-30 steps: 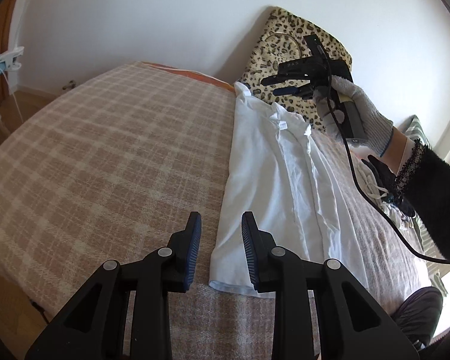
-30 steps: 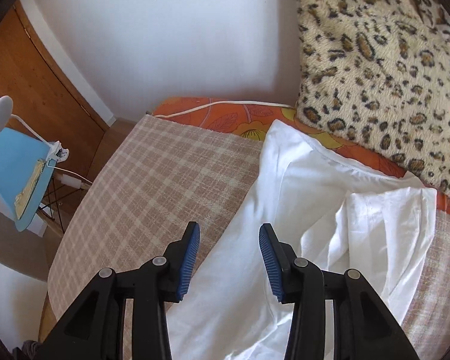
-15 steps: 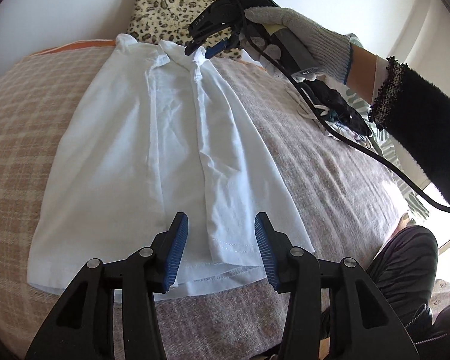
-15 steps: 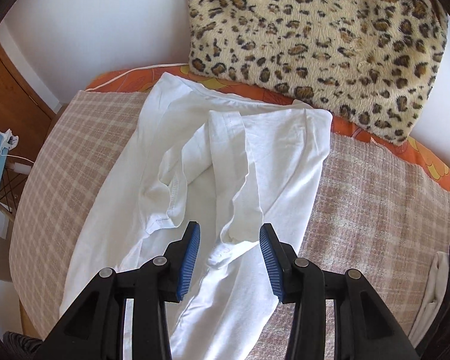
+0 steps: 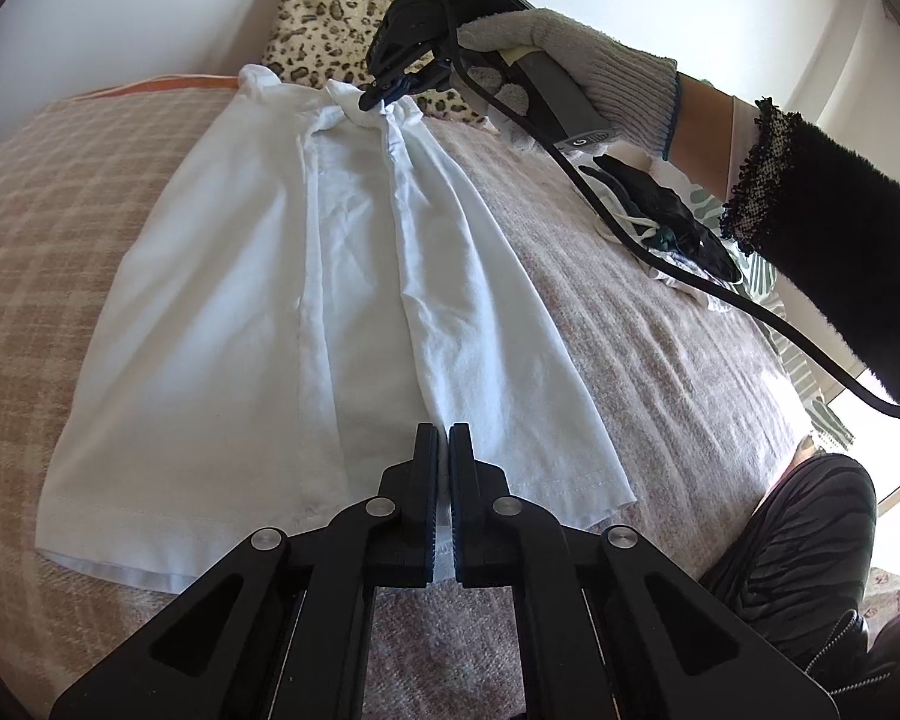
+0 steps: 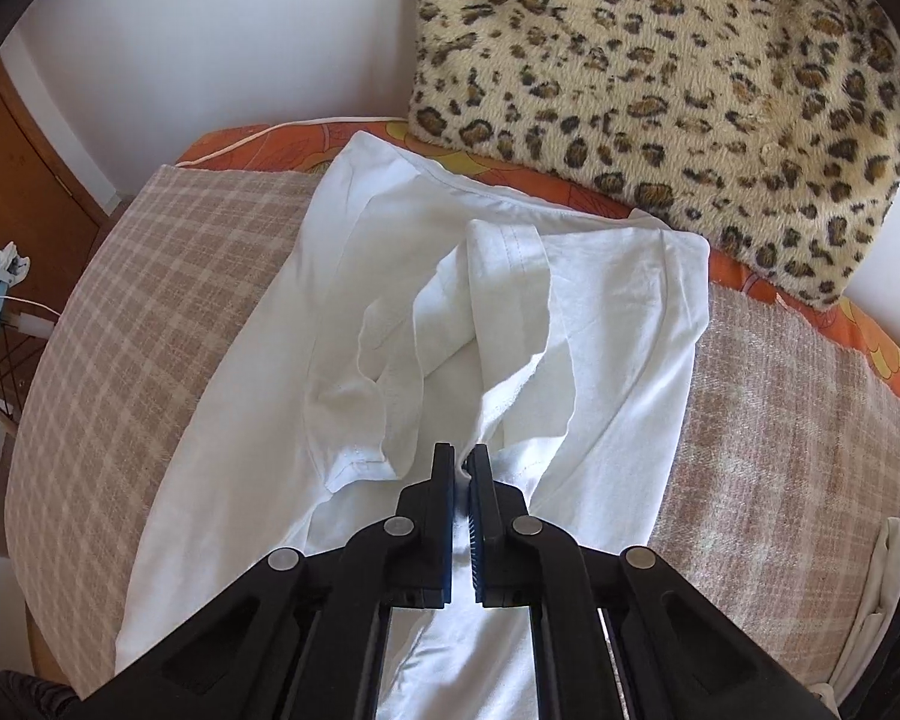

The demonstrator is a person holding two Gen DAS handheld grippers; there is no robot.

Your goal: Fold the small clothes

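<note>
On plaid blanket (image 5: 78, 192), one white shirt (image 5: 258, 312), left tool (image 5: 442, 450) pinching hem, right tool (image 6: 461, 468) pinching collar.

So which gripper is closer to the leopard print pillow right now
Right. The right gripper pinches the white shirt at its collar end, just in front of the leopard print pillow. The left gripper clamps the hem at the opposite end.
</note>
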